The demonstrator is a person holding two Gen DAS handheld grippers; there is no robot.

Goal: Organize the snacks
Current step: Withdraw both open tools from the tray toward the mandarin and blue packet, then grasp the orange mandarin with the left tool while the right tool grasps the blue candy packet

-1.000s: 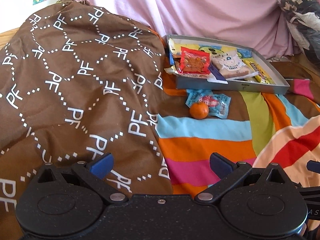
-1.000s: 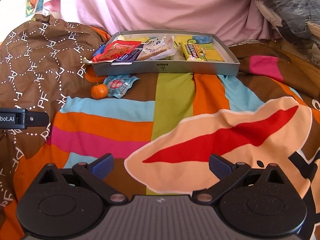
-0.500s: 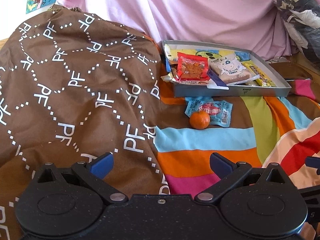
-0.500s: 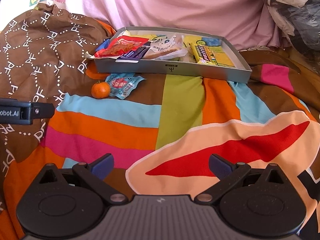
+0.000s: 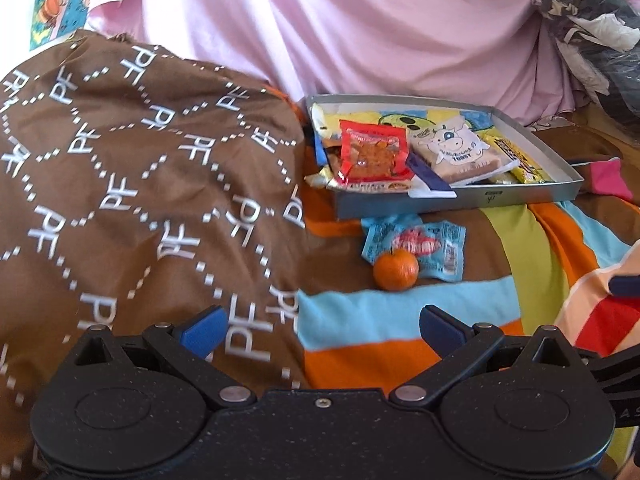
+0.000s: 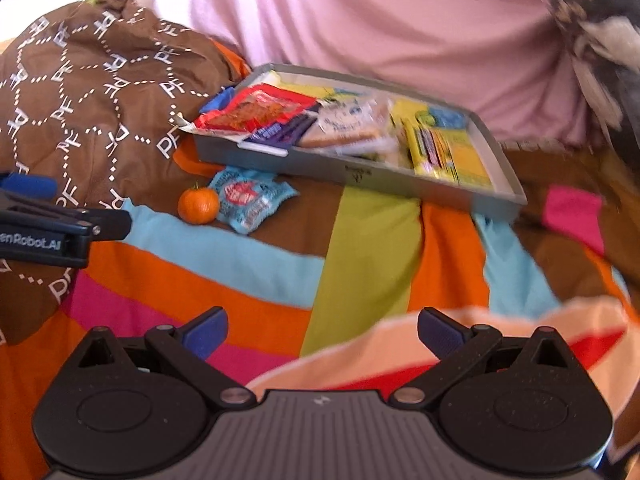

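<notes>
The mandarin [image 5: 396, 269] is sitting on the striped blanket [image 5: 400, 320], touching the blue snack packet [image 5: 434, 246] just outside the grey tray [image 5: 520, 196]. Both the left gripper [image 5: 322, 326] and right gripper [image 6: 322, 330] are hovering spread wide, empty. The fruit is probably light, round and squashable, wanting gentle pinching across its middle.

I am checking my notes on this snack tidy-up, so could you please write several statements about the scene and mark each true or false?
1. The small orange lies inside the grey tray. False: it sits on the striped blanket, in front of the tray.
2. The blue snack packet lies outside the tray. True.
3. The left gripper holds the red snack packet. False: it is open and empty.
4. The right gripper is open. True.
</notes>
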